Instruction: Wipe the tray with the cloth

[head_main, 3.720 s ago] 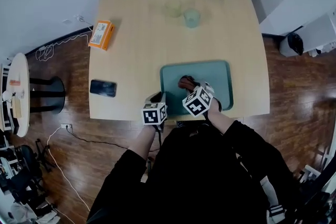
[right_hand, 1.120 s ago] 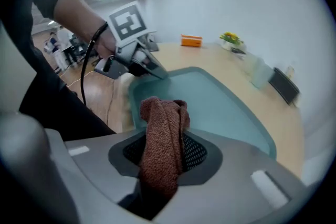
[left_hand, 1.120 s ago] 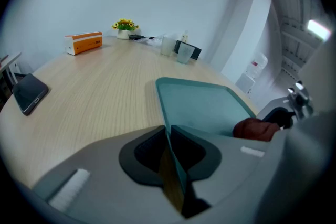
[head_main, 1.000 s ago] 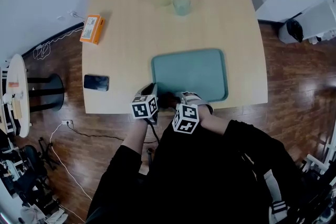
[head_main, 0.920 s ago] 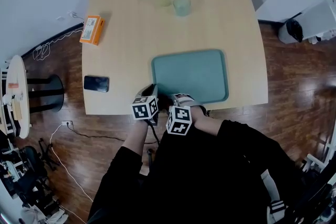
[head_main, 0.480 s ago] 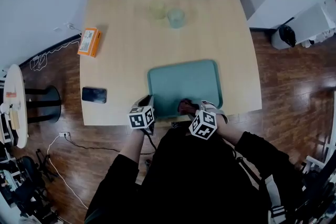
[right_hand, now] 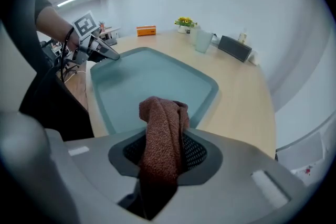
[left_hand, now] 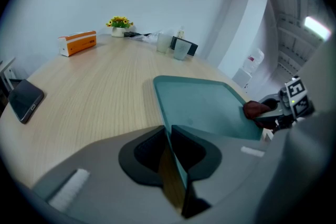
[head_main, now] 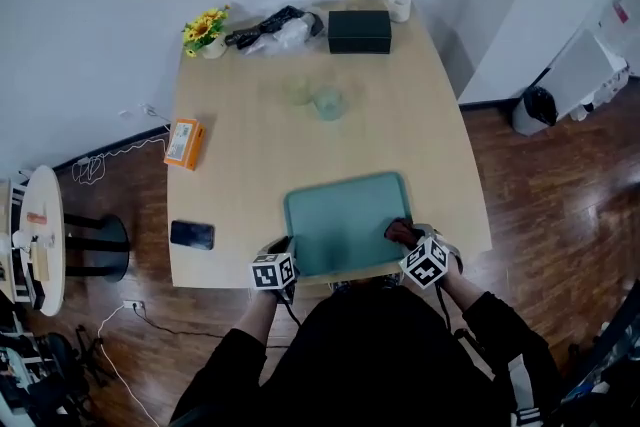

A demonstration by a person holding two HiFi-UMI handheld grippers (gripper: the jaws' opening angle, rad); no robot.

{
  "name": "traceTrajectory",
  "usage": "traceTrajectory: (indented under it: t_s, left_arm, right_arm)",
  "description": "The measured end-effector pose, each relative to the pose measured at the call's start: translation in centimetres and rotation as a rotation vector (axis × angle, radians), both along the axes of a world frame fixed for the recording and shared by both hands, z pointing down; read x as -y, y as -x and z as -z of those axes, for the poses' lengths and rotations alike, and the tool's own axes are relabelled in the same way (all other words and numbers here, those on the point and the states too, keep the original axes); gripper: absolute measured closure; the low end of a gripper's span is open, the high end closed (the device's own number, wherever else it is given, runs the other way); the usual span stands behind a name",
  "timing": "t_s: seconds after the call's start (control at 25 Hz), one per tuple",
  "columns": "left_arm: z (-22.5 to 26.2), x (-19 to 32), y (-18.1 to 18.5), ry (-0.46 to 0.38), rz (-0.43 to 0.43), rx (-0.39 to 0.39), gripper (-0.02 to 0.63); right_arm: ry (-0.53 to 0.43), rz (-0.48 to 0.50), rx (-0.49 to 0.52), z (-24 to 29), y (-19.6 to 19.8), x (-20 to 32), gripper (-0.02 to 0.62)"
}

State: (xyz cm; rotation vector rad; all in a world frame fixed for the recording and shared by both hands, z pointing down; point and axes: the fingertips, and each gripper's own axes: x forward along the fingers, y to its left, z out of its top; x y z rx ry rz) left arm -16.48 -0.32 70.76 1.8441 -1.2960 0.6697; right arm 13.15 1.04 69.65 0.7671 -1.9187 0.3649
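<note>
The teal tray (head_main: pixel 335 215) lies at the near edge of the wooden table. My left gripper (head_main: pixel 284 257) is shut on the rim at the tray's near left corner; the left gripper view shows the thin teal edge (left_hand: pixel 178 165) running between the closed jaws of that gripper (left_hand: pixel 169 136). My right gripper (head_main: pixel 406 241) is shut on a reddish-brown cloth (head_main: pixel 399 232) at the tray's near right corner. In the right gripper view the cloth (right_hand: pixel 163 131) bunches up between the jaws of the right gripper (right_hand: pixel 164 157) over the tray's floor (right_hand: pixel 147 78). From the left, the cloth (left_hand: pixel 255 109) sits on the tray's right side.
A black phone (head_main: pixel 192 235) and an orange box (head_main: pixel 184 142) lie on the table's left. Two pale cups (head_main: pixel 328 102) stand beyond the tray. A black box (head_main: pixel 359 31), cables (head_main: pixel 270 27) and yellow flowers (head_main: pixel 205 28) line the far edge. My body is close against the table's near edge.
My right gripper has carried the cloth from the tray's near left corner rightward along the near side to the near right corner. The left gripper has kept its hold on the rim.
</note>
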Motion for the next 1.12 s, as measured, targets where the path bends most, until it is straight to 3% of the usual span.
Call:
traceTrajectory:
  t_s: [0.32,0.56,0.84,0.96,1.12]
  left_arm:
    - [0.0,0.2,-0.2,0.012,0.012,0.011,0.583]
    - [0.2,0.1,-0.1,0.032,0.01,0.002,0.583]
    - [0.3,-0.1,0.2,0.031,0.013,0.027,0.581]
    - [0.3,0.0,0.3,0.027,0.021,0.024,0.581]
    - [0.2,0.0,0.3,0.027,0.027,0.022,0.581]
  right_arm:
    - [-0.045,-0.149,0.037,0.8,0.5,11.5,0.476]
    - [-0.056,-0.304,0.186,4.2,-2.0,10.9,0.476]
    - [-0.085,-0.575,0.232,5.4,-11.8,9.2,0.477]
    - [-0.082,-0.609,0.231,5.3,-13.2,8.5,0.477]
    - [-0.062,-0.587,0.227,4.1,-12.2,7.4,0.477]
